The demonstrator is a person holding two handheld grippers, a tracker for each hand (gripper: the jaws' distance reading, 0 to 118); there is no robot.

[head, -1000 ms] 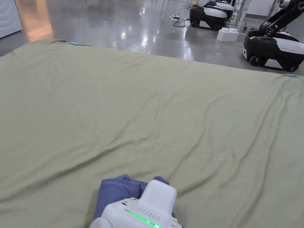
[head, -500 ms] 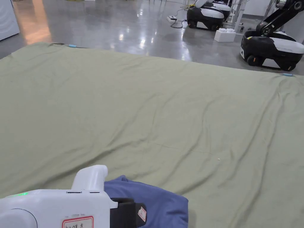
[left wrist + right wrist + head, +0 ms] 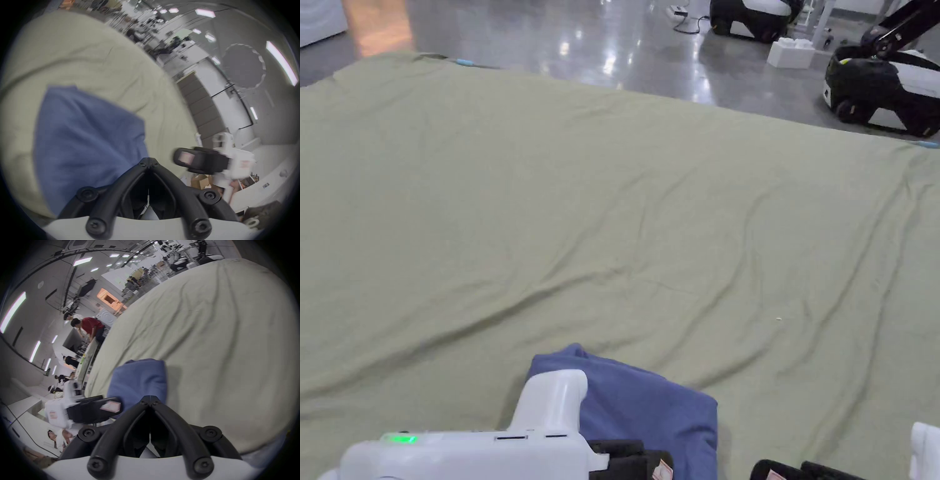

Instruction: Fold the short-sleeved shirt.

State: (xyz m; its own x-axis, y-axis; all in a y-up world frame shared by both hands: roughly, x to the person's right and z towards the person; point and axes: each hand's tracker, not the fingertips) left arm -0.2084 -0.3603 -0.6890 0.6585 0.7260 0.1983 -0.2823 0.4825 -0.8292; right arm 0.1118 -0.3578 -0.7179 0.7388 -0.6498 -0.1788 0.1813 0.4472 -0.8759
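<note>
The blue short-sleeved shirt (image 3: 640, 400) lies folded into a small bundle near the front edge of the green-covered table (image 3: 612, 187). My left gripper (image 3: 653, 461) hovers at the bundle's near left side, its white body low in the head view. In the left gripper view its jaws (image 3: 148, 162) are shut, tips together, with nothing between them, just off the shirt (image 3: 84, 138). My right gripper (image 3: 778, 470) sits to the right of the bundle. Its jaws (image 3: 150, 400) are also shut and empty beside the shirt (image 3: 139, 379).
The green cloth is wrinkled and stretches wide on all sides of the shirt. Past the far edge, black-and-white wheeled robot bases (image 3: 887, 94) and a white block (image 3: 794, 55) stand on the shiny floor. Several people (image 3: 90, 326) are at benches off to the left.
A gripper that covered the shirt a second ago has pulled back off it. The left gripper came in at the bottom left and shifted right. The right gripper's jaws now show at the bottom right.
</note>
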